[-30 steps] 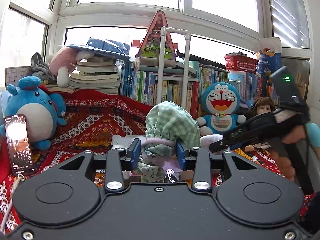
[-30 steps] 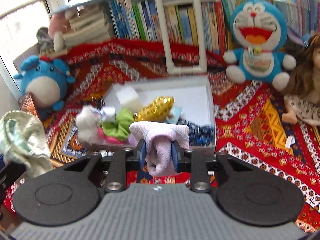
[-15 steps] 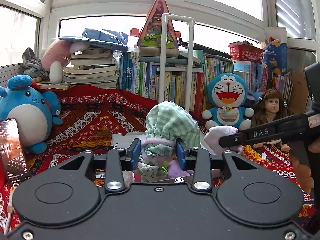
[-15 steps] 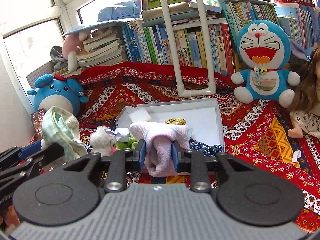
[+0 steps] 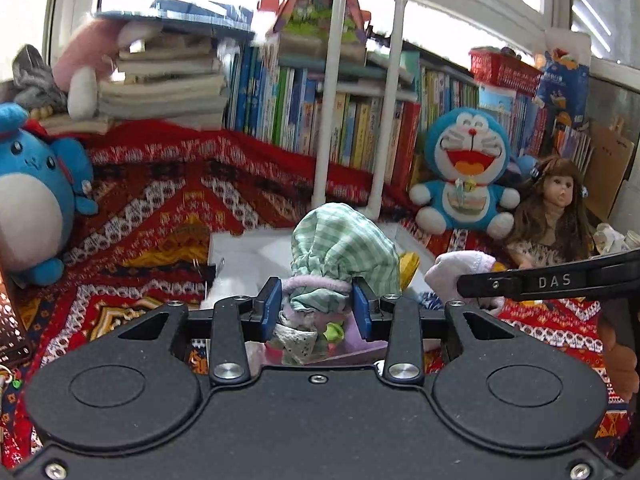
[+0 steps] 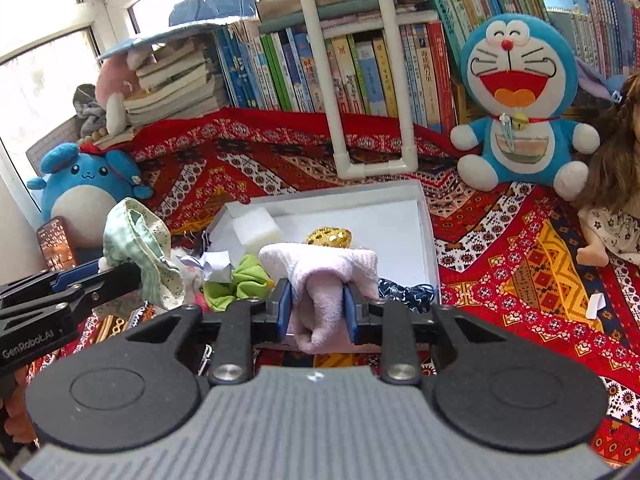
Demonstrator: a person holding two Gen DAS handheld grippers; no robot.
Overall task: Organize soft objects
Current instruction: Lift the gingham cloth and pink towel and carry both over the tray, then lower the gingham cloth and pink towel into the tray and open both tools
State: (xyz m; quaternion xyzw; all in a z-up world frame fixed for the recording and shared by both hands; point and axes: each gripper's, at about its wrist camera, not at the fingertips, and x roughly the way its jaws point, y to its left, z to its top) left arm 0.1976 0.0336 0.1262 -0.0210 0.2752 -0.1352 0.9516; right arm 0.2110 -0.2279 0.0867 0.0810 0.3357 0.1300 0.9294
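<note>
My left gripper (image 5: 316, 308) is shut on a green checked cloth (image 5: 342, 252) with a purple trim, held above the near edge of a white box (image 5: 240, 254). The same cloth shows in the right wrist view (image 6: 136, 248), held by the left gripper at the left. My right gripper (image 6: 316, 308) is shut on a pale pink towel (image 6: 328, 276), held above the front of the white box (image 6: 360, 216). The towel also shows in the left wrist view (image 5: 456, 272). In the box lie a white sponge (image 6: 256, 230), a gold object (image 6: 328, 237), a green scrunchie (image 6: 236, 284) and dark blue cloth (image 6: 404, 294).
A red patterned blanket (image 6: 520, 264) covers the surface. A Doraemon plush (image 6: 520, 104) and a doll (image 6: 616, 184) sit at the right, a blue round plush (image 6: 84, 188) and a phone (image 6: 56, 240) at the left. A white pipe frame (image 6: 372, 120) and shelved books (image 6: 360, 64) stand behind the box.
Both grippers keep their hold. Both views have tilted down and moved closer to the white box, so the plush toys and books look larger.
</note>
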